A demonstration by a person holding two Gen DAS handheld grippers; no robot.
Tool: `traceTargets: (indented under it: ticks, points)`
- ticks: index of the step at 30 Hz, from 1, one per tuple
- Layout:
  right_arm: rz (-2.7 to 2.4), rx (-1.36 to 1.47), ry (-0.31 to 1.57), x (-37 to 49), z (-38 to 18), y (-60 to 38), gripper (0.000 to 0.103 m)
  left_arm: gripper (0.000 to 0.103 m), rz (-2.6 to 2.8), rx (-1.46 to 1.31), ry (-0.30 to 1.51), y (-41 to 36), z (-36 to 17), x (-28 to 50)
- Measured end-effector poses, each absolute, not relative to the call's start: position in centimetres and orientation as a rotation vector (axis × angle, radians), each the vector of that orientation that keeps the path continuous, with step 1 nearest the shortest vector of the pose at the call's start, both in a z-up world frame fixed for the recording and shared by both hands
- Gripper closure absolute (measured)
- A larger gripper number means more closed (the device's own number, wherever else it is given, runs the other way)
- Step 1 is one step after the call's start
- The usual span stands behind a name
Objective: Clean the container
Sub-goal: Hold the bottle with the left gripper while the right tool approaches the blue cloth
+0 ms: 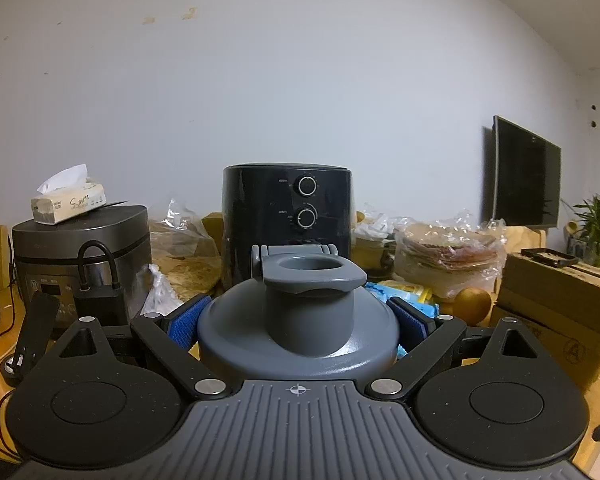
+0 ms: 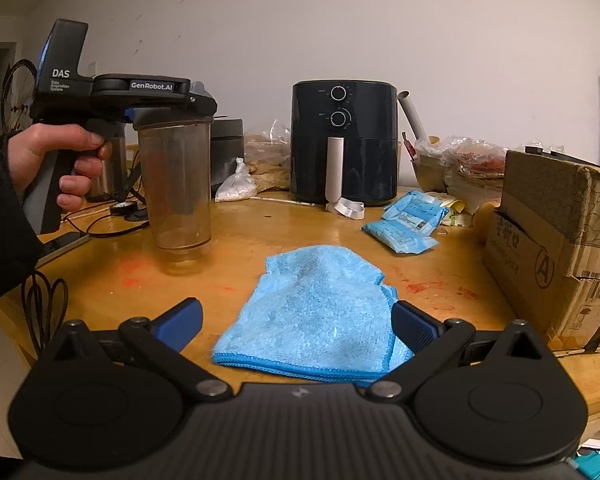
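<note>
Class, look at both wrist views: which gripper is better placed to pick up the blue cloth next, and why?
Right. The right gripper is open with the blue cloth between its fingers; the left gripper is shut on the container's lid.

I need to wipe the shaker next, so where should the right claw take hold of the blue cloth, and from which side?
Grip the cloth at its raised, folded hump on the far end, coming straight down from above. It lies mostly flat on the table, so edges give little to pinch, while the hump stands up. The right claw is open and already straddles the near part.
</note>
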State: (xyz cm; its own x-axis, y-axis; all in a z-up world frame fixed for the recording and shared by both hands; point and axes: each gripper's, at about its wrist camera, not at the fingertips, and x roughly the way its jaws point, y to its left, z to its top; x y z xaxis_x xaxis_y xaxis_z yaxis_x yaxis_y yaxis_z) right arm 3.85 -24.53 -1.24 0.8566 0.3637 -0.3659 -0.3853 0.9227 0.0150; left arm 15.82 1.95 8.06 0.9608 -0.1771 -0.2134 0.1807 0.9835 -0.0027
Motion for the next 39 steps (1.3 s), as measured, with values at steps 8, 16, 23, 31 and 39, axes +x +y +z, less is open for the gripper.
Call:
traceTargets:
  ticks: [8, 16, 23, 31, 39]
  points:
    - [0.383, -0.062, 0.386, 4.4, -1.4, -24.5, 0.000, 0.009, -0.193, 0.017, 0.222, 1.6, 7.9, 14.9]
    - [0.374, -0.059, 0.397, 4.5, -1.5, -24.4, 0.000, 0.009, -0.199, 0.021, 0.228, 1.4, 7.5, 14.8]
    - [0.374, -0.063, 0.399, 4.6, -1.6, -24.3, 0.000, 0.009, -0.195, 0.019, 0.231, 1.3, 6.8, 14.9]
    - [0.379, -0.062, 0.406, 4.6, -1.6, -24.2, 0.000, 0.008, -0.201, 0.029, 0.220, 1.3, 5.6, 14.6]
    - [0.384, -0.060, 0.412, 4.5, -1.6, -24.1, 0.000, 0.008, -0.209, 0.025, 0.191, 1.7, 5.2, 14.2]
